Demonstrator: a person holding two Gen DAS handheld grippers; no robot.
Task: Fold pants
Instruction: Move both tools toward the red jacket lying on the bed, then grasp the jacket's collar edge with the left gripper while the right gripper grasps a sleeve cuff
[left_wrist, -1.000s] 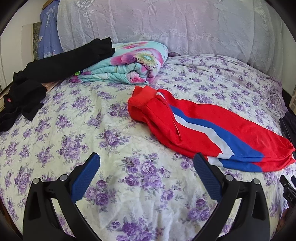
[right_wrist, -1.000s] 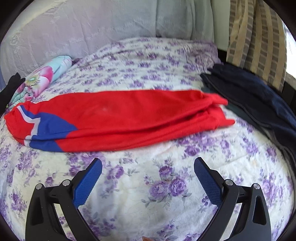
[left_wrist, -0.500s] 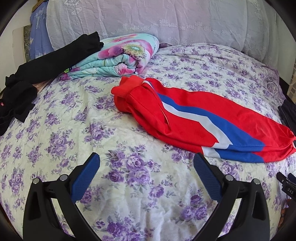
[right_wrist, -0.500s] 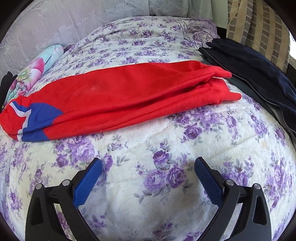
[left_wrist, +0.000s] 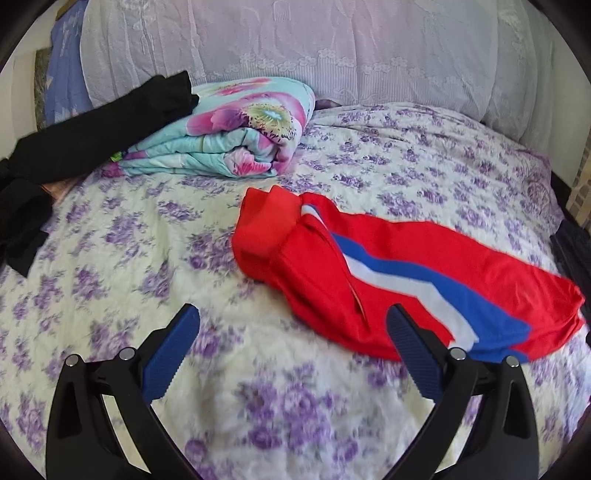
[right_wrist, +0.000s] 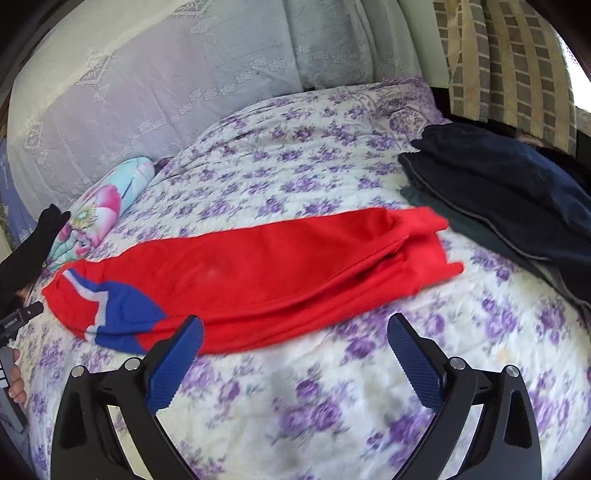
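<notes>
Both grippers hang spread and empty above the bed (left_wrist: 122, 258).

Lengthwise across the purple-flowered cover lie the red pants (left_wrist: 388, 280), waistband toward the folded quilt (left_wrist: 236, 140), blue and white stripe up. The left gripper (left_wrist: 293, 317) sits near the waist end, the right gripper (right_wrist: 295, 325) near the legs; neither touches the cloth. Dark clothes (right_wrist: 517, 192) lie beside the cuffs.

Both wrist views low over bed (left_wrist: 110, 258), sharing pants (left_wrist: 388, 273).

Black tongs (left_wrist: 291, 332), ribbed blue pads (left_wrist: 168, 360)
</notes>
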